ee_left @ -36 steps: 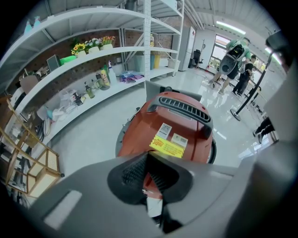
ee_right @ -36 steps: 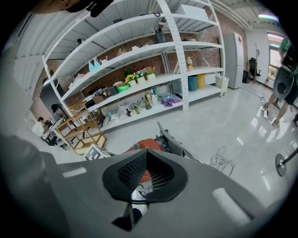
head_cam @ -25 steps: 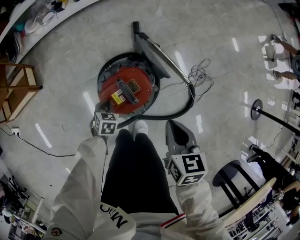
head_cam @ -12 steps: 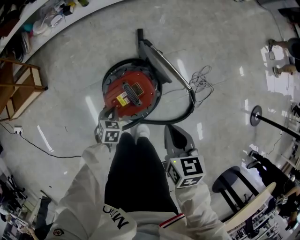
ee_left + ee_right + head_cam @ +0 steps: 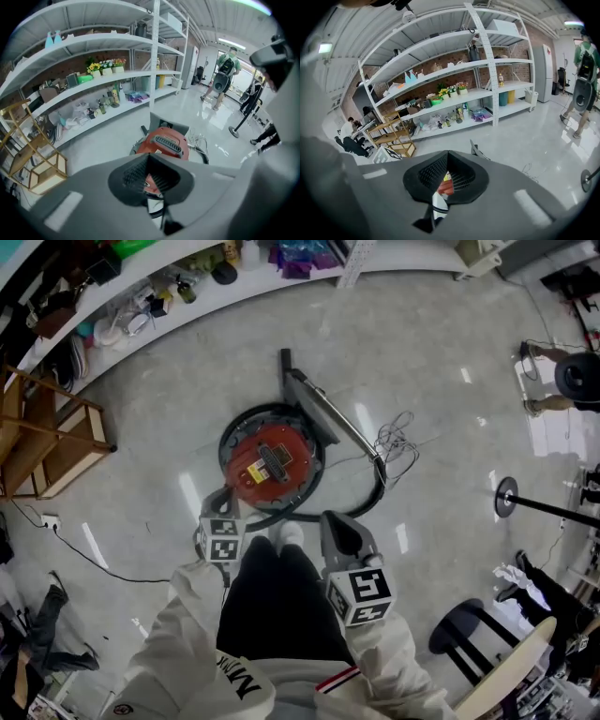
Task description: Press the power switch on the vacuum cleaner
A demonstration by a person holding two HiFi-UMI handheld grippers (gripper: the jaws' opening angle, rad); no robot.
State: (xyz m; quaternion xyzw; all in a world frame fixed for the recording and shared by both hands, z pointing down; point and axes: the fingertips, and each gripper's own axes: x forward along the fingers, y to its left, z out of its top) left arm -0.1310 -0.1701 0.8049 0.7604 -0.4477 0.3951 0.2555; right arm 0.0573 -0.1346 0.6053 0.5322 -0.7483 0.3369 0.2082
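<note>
Vacuum cleaner [image 5: 270, 463] half hidden in gripper views | left gripper [image 5: 221, 502] closed | right gripper [image 5: 336, 526] closed

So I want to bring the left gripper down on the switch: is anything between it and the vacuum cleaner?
Nothing visible. Beyond the shut left gripper the red vacuum cleaner lies straight ahead; its hose curls round its right side, off that line. I cannot tell which part is the switch.
</note>
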